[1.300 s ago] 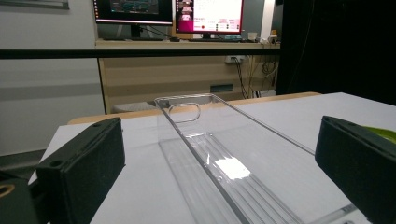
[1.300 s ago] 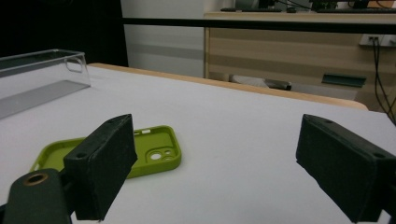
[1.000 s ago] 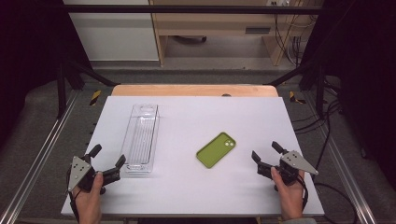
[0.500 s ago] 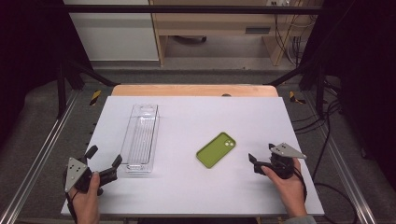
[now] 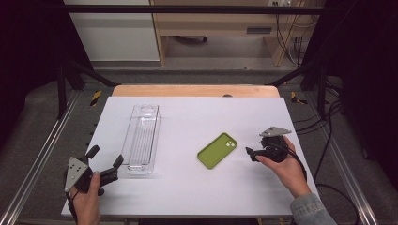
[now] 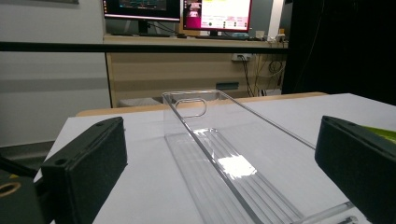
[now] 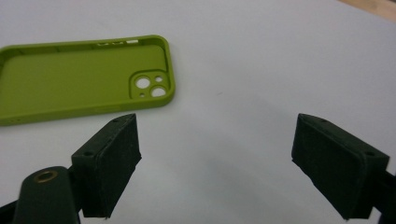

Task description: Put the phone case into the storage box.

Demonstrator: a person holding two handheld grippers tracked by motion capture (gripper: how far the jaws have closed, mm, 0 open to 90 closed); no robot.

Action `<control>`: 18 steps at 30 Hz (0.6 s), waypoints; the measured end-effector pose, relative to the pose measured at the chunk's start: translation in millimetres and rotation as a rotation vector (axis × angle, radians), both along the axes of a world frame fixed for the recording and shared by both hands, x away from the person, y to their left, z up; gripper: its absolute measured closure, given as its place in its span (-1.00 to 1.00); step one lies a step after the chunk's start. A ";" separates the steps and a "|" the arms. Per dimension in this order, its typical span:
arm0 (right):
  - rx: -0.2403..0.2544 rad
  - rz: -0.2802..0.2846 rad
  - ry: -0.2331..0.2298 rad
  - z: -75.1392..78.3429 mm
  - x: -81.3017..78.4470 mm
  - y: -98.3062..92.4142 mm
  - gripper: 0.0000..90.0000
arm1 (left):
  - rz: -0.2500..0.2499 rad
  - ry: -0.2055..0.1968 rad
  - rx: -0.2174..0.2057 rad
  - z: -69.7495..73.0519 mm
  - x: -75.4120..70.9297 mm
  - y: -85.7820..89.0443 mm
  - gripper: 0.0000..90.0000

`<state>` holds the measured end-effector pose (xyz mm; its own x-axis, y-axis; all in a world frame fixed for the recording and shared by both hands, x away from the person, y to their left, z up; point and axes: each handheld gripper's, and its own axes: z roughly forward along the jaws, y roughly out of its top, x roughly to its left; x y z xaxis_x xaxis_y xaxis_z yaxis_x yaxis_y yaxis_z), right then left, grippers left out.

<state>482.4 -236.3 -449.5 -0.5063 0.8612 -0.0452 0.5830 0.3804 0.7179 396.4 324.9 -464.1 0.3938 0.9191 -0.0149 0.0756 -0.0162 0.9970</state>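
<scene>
Green phone case (image 5: 217, 150) lies mid-table, at nine o'clock from the right gripper (image 5: 256, 152), apart; both the right gripper and the left gripper (image 5: 105, 162) gape wide, empty. The right gripper view reveals the case's hollow interior; the clear tray (image 5: 141, 138) stands at one o'clock from the left gripper.

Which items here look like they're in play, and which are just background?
Likely in play:
green phone case, next to the open right gripper
clear tray, ahead of the open left gripper

Background:
monitors
wooden desk
cables

You have a green phone case (image 5: 217, 150) lying open-side up, at four o'clock from the clear tray (image 5: 141, 138).
</scene>
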 end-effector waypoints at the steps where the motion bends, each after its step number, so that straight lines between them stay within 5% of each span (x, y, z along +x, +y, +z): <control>1: 0.016 0.010 0.017 3.2 3.0 1.0 -0.65 | 0.003 -0.001 0.005 0.2 0.0 0.0 -0.96; 18: -0.041 0.059 0.148 16.6 38.8 31.2 -0.44 | -0.011 0.004 0.020 -0.5 0.8 -2.5 -0.96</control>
<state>521.2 -205.1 -433.0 -0.5601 0.8284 -0.0011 0.6569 0.4449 0.6087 397.2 322.4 -464.6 0.4038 0.9149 0.0018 0.0791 -0.0369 0.9962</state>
